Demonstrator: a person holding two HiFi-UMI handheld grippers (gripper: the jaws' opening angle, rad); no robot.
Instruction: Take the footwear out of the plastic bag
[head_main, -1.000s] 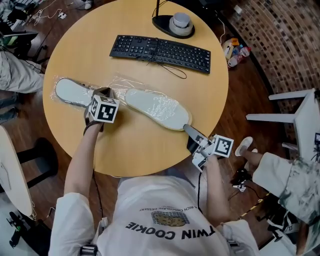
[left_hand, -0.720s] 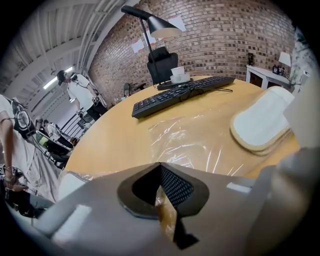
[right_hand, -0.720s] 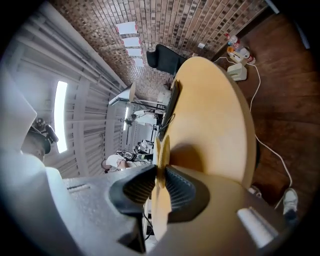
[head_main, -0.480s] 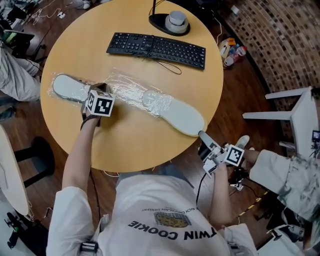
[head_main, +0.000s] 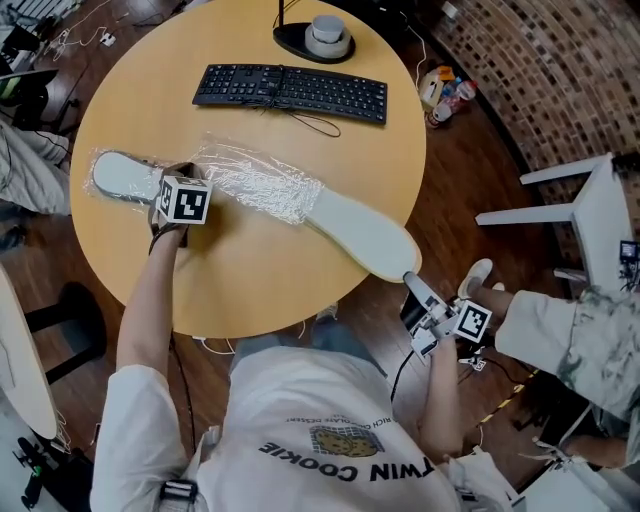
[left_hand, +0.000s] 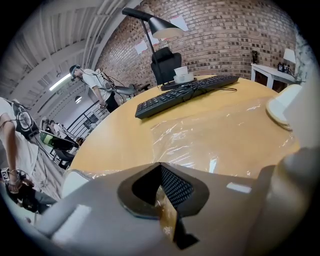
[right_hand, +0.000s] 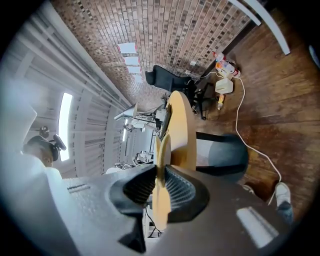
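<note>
A pale flat slipper (head_main: 362, 236) lies half out of the crinkled clear plastic bag (head_main: 256, 181), its near end past the table edge. My right gripper (head_main: 411, 284) is shut on that end; in the right gripper view the slipper's thin edge (right_hand: 160, 150) is pinched between the pads of this gripper (right_hand: 159, 189). My left gripper (head_main: 168, 186) presses down at the bag's left part, shut on the film. A second pale slipper (head_main: 118, 176) lies inside the bag beyond it. The left gripper view shows the film (left_hand: 220, 135) spreading from the left gripper (left_hand: 166, 196).
A black keyboard (head_main: 290, 93) with its cable and a lamp base (head_main: 314, 40) stand at the back of the round wooden table (head_main: 250, 280). A white chair (head_main: 580, 205) and another person's foot (head_main: 478, 280) are on the floor at right.
The right gripper has drawn the slipper down-right, further out of the bag and over the table edge. The left gripper stayed on the bag.
</note>
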